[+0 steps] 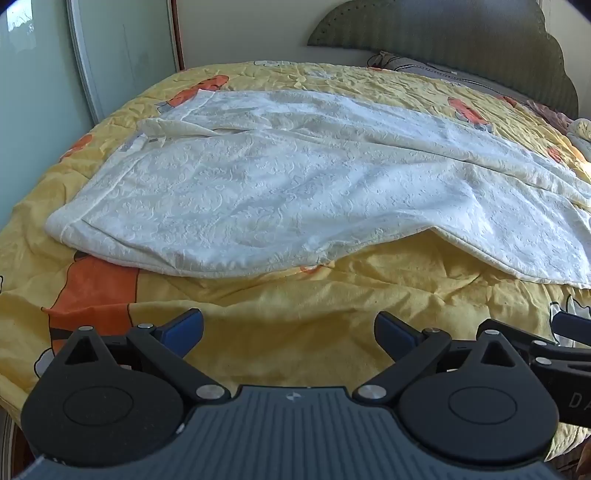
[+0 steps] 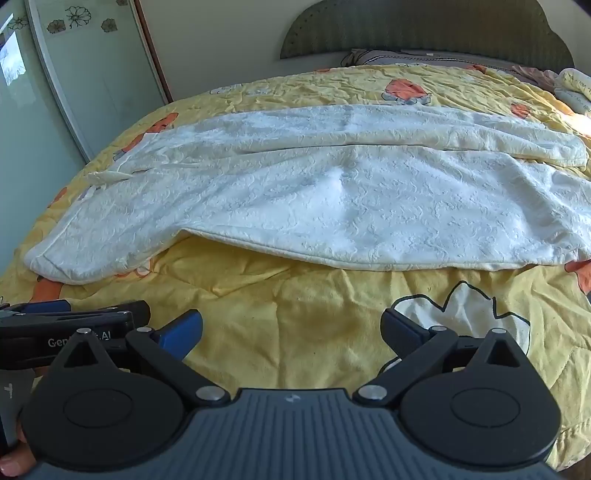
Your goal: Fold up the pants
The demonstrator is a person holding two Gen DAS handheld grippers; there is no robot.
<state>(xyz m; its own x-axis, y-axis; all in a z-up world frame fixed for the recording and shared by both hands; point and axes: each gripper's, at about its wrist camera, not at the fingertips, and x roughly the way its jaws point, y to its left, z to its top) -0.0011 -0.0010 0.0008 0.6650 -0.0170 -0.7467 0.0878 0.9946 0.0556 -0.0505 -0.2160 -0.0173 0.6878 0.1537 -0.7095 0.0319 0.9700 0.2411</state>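
Observation:
White textured pants lie spread flat across the yellow bedspread, waistband at the left, legs running to the right. They also show in the right wrist view. My left gripper is open and empty, over the bedspread short of the pants' near edge. My right gripper is open and empty, also short of the near edge. The right gripper shows at the right edge of the left wrist view; the left gripper shows at the left of the right wrist view.
A green headboard and pillows stand at the far side. A sliding wardrobe door stands at the left of the bed. The bedspread has orange cartoon prints.

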